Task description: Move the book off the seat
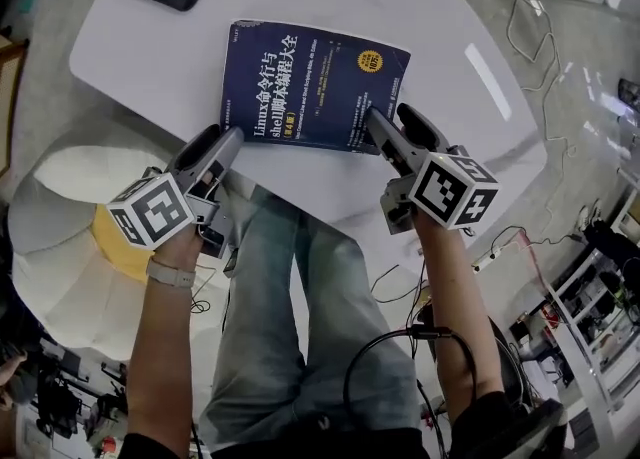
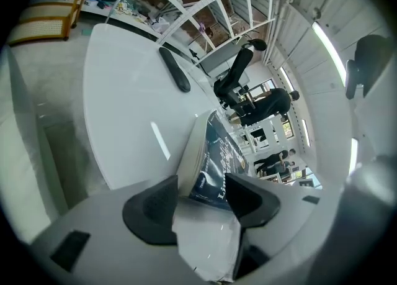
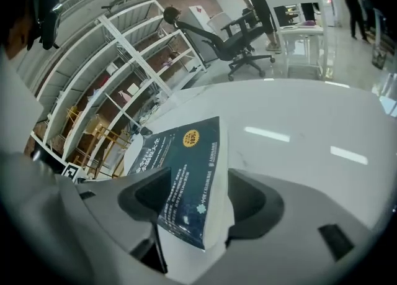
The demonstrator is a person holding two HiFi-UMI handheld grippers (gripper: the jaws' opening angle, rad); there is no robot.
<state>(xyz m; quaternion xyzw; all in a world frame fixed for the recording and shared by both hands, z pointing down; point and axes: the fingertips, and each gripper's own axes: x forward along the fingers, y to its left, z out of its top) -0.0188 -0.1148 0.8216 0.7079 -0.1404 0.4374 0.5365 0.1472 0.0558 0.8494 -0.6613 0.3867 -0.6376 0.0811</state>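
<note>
Left gripper (image 1: 222, 147) and right gripper (image 1: 392, 127) both meet the near edge of the book (image 1: 315, 82) - 1 at each near corner.

Book: dark blue cover up, on the white table (image 1: 450, 67), reaching away from the fingertips. It is off the seat (image 1: 60, 267), a white shell with a yellow pad, which sits below and behind the left gripper. Only the head view shows this.

Left gripper view: fingers (image 2: 152, 209) pinch the book's corner. The pale page edge is against 1 pad and the cover against the other. The head view cannot show this contact.

Right gripper view: fingers (image 3: 248, 203) are likewise closed on the book, with the cover toward 1 pad and the page block toward the other.

Beyond the left fingertips a flat black bar (image 2: 175, 69) lies on the table, well apart from the book. The head view puts it at the far corner.

Only the gripper views show the room: a black office chair (image 3: 239, 35), white shelving (image 3: 124, 72) and standing people (image 2: 267, 107) - all far past the table.
</note>
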